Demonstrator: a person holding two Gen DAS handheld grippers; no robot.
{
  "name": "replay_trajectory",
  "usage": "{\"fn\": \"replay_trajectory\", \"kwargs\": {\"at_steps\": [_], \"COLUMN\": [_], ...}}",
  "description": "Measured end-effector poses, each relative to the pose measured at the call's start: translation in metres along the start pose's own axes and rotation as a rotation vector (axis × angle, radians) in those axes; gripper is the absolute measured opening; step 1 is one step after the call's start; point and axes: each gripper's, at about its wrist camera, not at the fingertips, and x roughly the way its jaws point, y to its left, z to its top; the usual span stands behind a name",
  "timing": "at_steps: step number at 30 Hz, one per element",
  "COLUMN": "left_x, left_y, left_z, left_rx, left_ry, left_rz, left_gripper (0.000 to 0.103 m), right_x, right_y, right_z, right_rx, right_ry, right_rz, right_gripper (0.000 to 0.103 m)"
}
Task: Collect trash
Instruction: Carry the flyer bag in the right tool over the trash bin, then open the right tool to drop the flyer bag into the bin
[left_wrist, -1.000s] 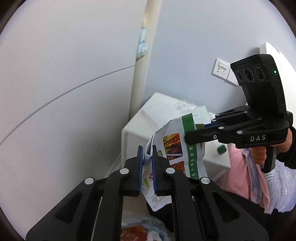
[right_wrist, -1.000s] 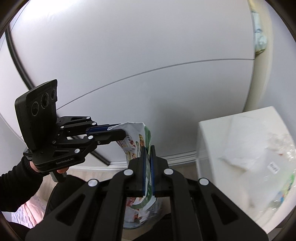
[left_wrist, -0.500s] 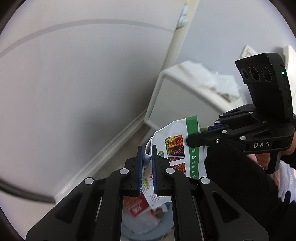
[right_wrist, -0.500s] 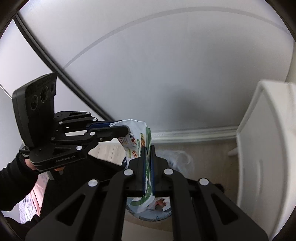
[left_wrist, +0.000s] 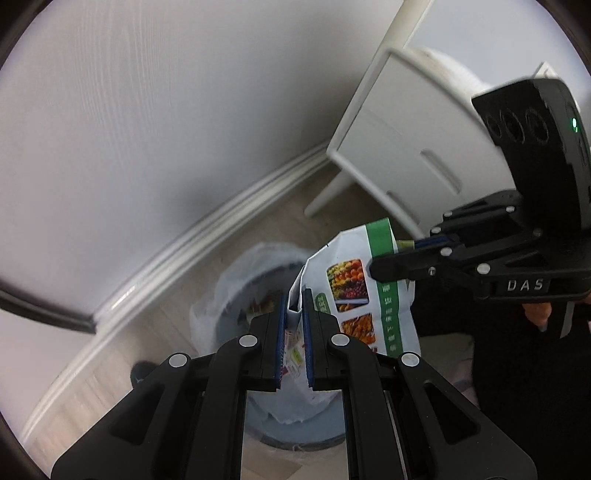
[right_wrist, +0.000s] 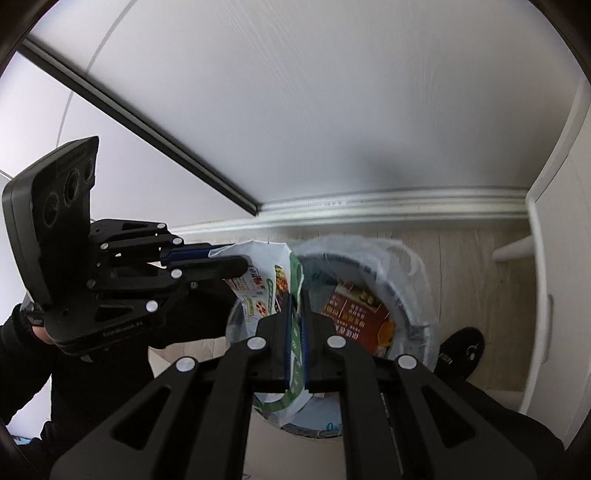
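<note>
Left tongs (left_wrist: 294, 295): clenched on one upper edge of the white and green snack bag (left_wrist: 354, 295), the blue-lined pads pinching a fold of it. Right tongs (right_wrist: 295, 295): clenched on the opposite edge of the same bag, gripping along its green stripe; in the left wrist view they entered from the right, marked DAS, with a green light on the camera housing above them. Snack bag: printed with fruit pictures and a vertical line of characters on the green band, held spread between both tongs and hanging directly above the bin (right_wrist: 413, 295), its lower end dipping toward the bin's mouth; whether it touched the liner could not be told. Bin: round, grey-blue, standing on the floor (right_wrist: 461, 251), fitted with a thin translucent liner (left_wrist: 236, 280) whose edge was folded over the rim. Inside the bin: a red and brown food package (right_wrist: 354, 310) with printed characters, lying against the far side of the bin from the bag. Floor: pale wood-look boards. Skirting board (right_wrist: 369, 210): white, running behind the bin at the foot of a pale wall (right_wrist: 314, 110). Cabinet (left_wrist: 399, 155): white, on short legs, standing to the right of the bin. Dark round object (right_wrist: 461, 350): on the floor just right of the bin, too unclear to name. Person: dark sleeve (right_wrist: 22, 354) and a hand on each tool handle.
</note>
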Motion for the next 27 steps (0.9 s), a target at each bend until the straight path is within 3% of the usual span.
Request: {"fn": "replay_trajectory", "kwargs": {"at_steps": [13,22,26,27], "left_x": [0.037,0.047,0.044,0.044], "left_y": [0.017,0.026,0.031,0.033], "left_z": [-0.023,-0.023,-0.022,-0.023], "left_rx": [-0.066,-0.071,-0.084,-0.09], "left_ry": [0.095,0.097,0.082,0.081], "left_rz": [-0.001,0.002,0.025,0.033], "left_gripper": [0.008,0.009,0.015,0.019], "right_x": [0.05,0.053,0.05,0.047], "right_y": [0.007,0.009,0.009,0.009], "right_z": [-0.014,-0.02,-0.017,-0.017], "right_rx": [0.009,0.037,0.039,0.036], "right_ry": [0.12,0.112,0.11,0.106], "right_rz": [-0.034,-0.071,-0.115,-0.128], "right_gripper": [0.007,0.007,0.02,0.032]}}
